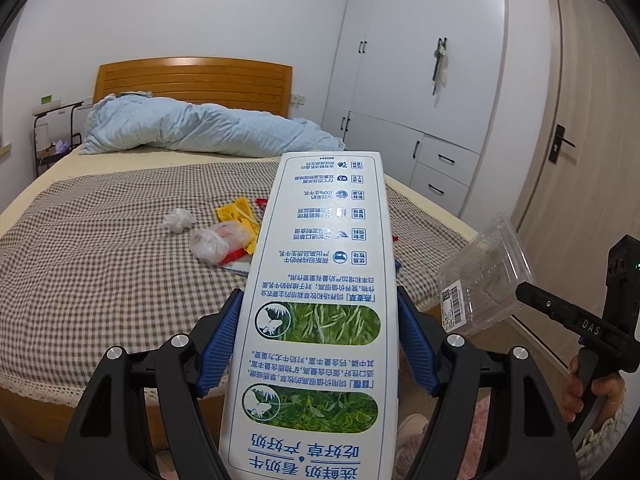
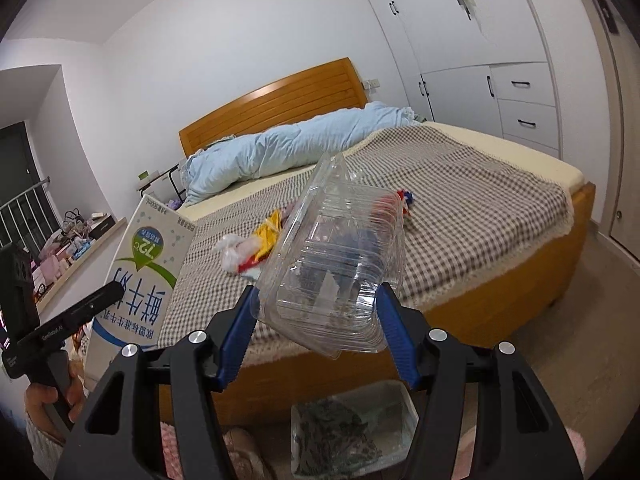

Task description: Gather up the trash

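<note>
Left wrist view first: my left tongs (image 1: 318,336) are clamped on a tall white milk carton (image 1: 320,300), the blue pads pressing its two sides, and the carton stands up between them with its printing upside down to me. Beyond it I see the bed (image 1: 100,280) with its checked cover, and on that cover lie a crumpled white tissue (image 1: 179,220), a knotted clear plastic bag (image 1: 214,242) and yellow wrappers (image 1: 240,216) close together near the middle. A rolled blue quilt (image 1: 208,130) lies across the head of the bed under the wooden headboard (image 1: 192,82). Off to the right I catch the right tongs from the side, carrying a clear plastic clamshell box (image 1: 486,276) with a barcode label, and a hand (image 1: 580,388) on the grip. From the right wrist view, my right tongs (image 2: 318,332) are clenched on that same clamshell box (image 2: 336,264), pads against its left and right walls, the box tilted and held in the air in front of the bed's foot end. Through and past it I see the yellow wrappers (image 2: 270,236) and the white bag (image 2: 232,254) on the cover, and a red and blue scrap (image 2: 404,198) further right. Below the tongs, on the floor, sits a bin (image 2: 400,408) lined with clear plastic, with dark stuff inside. At the left the milk carton (image 2: 140,276) shows in the left tongs.
</note>
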### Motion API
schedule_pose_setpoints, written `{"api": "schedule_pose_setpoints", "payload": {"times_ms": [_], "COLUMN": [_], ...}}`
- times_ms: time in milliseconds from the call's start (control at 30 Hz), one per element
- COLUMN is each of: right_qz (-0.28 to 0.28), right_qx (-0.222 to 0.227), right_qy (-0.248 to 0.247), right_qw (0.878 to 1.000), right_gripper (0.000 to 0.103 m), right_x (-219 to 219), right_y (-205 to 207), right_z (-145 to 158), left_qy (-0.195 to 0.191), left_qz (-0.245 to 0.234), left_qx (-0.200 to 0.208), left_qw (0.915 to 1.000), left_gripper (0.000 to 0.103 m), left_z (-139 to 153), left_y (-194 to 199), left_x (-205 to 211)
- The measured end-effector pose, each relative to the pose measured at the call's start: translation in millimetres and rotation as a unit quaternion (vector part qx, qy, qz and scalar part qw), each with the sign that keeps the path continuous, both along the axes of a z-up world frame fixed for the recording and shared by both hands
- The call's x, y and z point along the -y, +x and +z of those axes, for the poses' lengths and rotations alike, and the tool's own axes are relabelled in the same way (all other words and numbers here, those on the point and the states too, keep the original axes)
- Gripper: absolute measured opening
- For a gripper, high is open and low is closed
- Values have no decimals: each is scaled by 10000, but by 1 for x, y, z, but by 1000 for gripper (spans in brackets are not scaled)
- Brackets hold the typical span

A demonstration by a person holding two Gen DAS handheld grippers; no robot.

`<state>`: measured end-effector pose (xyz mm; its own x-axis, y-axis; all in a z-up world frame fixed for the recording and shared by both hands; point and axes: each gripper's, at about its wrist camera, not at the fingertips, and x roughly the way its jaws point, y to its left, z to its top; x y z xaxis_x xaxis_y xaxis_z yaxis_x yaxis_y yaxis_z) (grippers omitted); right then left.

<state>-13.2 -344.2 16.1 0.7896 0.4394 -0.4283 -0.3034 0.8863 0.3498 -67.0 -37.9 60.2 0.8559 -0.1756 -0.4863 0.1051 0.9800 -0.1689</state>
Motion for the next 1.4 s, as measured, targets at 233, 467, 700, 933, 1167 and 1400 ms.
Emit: {"api": "schedule_pose_setpoints", "payload": {"times_ms": [233,467,700,933,1167,1400], "right_qz": [-15,-56,-48,-45,-28,-54], "right_qx": [-180,-383,-652,-873,-1036,-1079], "right_qy": [-12,-25,-90,-151,-189,-192], "right_qw": [9998,9992,9978,9961,9944,9940], "right_gripper": [59,59,59,59,59,59], "right_x": [12,19,20,19,17,16], "right_y": [-20,-30,-33,-34,-33,-31], "right_z": [-21,-40,-65,-85,-101,-106], "left_qy": [162,225,300,268,269,337], "left_qz": [-177,-312,-376,-457,-484,-467], "left_qx": [-152,-304,-484,-687,-833,-852], "left_qw": [9996,9988,9977,9962,9950,9947], "left_gripper": [70,70,70,70,70,70], "left_z": [-16,-36,-55,-78,-92,-96], "left_y": [-12,-19,-19,-17,-13,-10], "left_x": [15,26,35,39,41,44]}}
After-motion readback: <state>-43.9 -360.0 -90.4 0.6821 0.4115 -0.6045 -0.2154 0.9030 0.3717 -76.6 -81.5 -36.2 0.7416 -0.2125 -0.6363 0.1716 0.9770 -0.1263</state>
